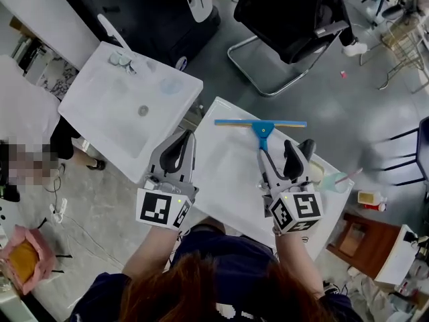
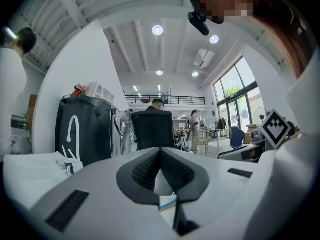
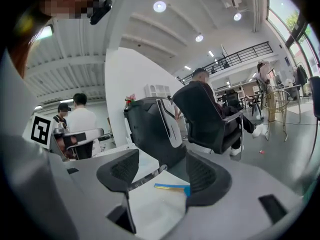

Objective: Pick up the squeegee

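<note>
The squeegee (image 1: pixel 260 125) lies flat on the white table (image 1: pixel 228 180), its blue and yellow blade along the far edge and its blue handle pointing back toward me. My right gripper (image 1: pixel 284 148) hovers just short of the handle with its jaws apart and nothing between them. In the right gripper view the squeegee (image 3: pixel 172 187) shows low between the right gripper (image 3: pixel 161 164) pads. My left gripper (image 1: pixel 187 135) is held at the table's left edge, shut and empty. In the left gripper view the left gripper (image 2: pixel 160 152) pads meet, with a sliver of the squeegee (image 2: pixel 168 203) below.
A second white table (image 1: pixel 127 106) stands to the left with small cups (image 1: pixel 120 60) on its far corner. A black office chair (image 1: pixel 288 12) is beyond the squeegee. A pale cup (image 1: pixel 333 182) sits at the table's right edge, above a wooden stool (image 1: pixel 358 237).
</note>
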